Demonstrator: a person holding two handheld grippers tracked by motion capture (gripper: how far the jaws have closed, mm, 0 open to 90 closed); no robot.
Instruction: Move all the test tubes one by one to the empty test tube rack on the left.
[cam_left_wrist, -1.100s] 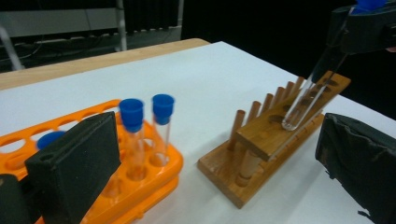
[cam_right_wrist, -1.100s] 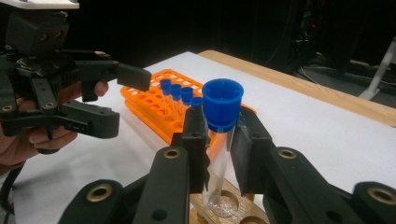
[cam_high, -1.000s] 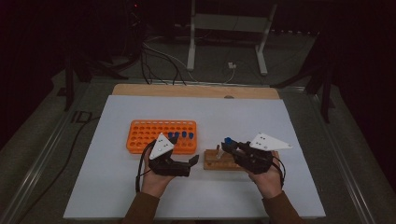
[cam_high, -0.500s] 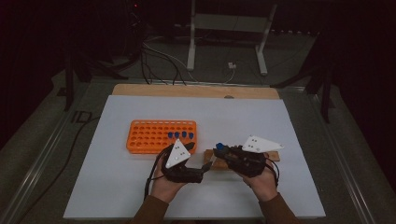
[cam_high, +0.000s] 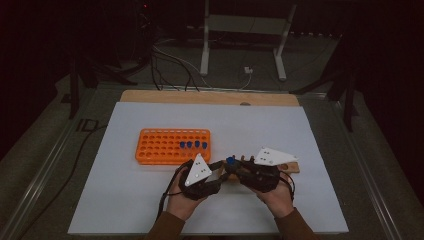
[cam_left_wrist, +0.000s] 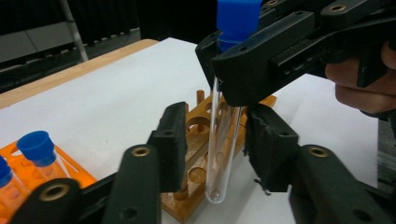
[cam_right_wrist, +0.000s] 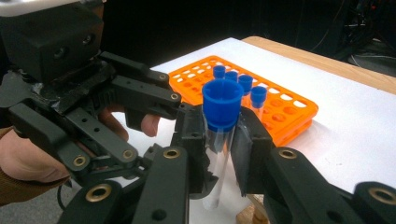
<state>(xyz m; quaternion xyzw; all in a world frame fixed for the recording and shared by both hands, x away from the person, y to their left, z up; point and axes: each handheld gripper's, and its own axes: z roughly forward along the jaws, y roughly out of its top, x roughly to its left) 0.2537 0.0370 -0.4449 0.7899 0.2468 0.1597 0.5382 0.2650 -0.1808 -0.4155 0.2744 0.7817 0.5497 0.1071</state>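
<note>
Left gripper view puts the nearest things first: the two black jaws of the left gripper (cam_left_wrist: 212, 144) stand apart, one on each side of the lower glass of a clear round-bottomed test tube with a blue cap (cam_left_wrist: 223, 140), and they do not seem to press it yet. The tube hangs upright, its bottom free just beside the near edge of a small brown wooden rack with round holes and pegs (cam_left_wrist: 198, 163). Higher on the tube, the right gripper (cam_left_wrist: 224, 70) has its jaws clamped on the glass just under the blue cap, so at this moment the tube is carried by the right side alone. Right gripper view shows the same grip from the other side, with the tube (cam_right_wrist: 219, 140) held between the right gripper's own jaws (cam_right_wrist: 219, 135) and the left gripper (cam_right_wrist: 154, 100) close behind it. Farther off lies a flat orange plastic rack with many holes (cam_high: 172, 146), which holds four more blue-capped tubes (cam_high: 193, 145) in one row. The white table surface (cam_high: 125, 200) carries both racks. The likely step is a handover, and the risk is in the timing: if the right jaws let go before the left jaws close firmly, the smooth glass can slip down and hit the wooden rack. If both pull or twist together, the thin tube may crack.
</note>
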